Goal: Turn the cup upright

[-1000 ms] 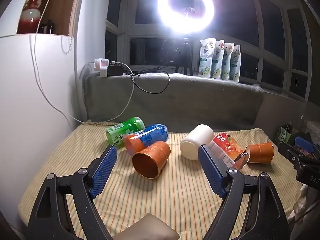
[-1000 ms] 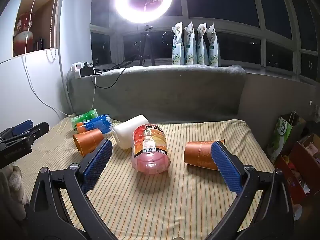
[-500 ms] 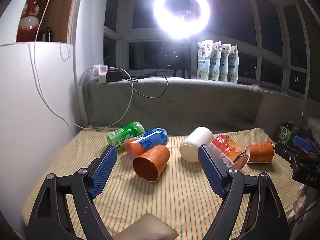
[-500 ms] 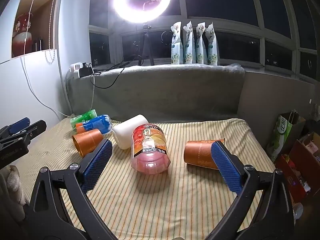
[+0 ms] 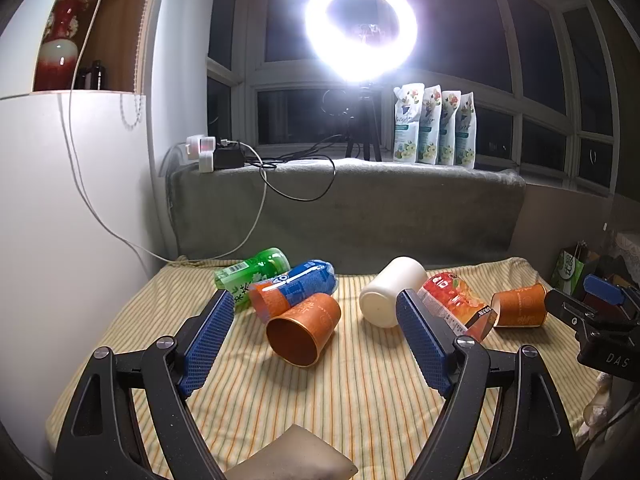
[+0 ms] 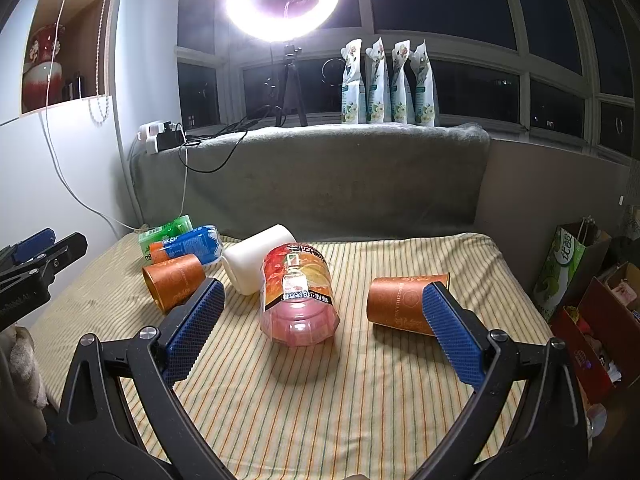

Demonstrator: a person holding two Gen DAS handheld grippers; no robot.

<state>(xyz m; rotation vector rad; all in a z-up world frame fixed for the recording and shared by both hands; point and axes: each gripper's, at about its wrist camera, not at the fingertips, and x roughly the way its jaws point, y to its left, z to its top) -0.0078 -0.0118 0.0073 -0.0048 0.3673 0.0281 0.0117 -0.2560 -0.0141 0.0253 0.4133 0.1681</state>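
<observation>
Cup [image 5: 303,329], orange tapered paper, lies on its side on the striped cloth surface [image 5: 360,408], mouth toward the left gripper [image 5: 316,344], touching the blue-labelled bottle [image 5: 294,289] behind it. A second orange cup [image 6: 404,300] lies beyond the red-labelled jar [image 6: 298,292], partly behind one pad of the right gripper [image 6: 320,332]. Both sets of fingers stand wide apart and hold nothing. Likely risks: the thin wall crushing under a firm pinch, the round body rolling on soft fabric, or the smooth white cup [image 5: 390,294] and bottles being nudged.
</observation>
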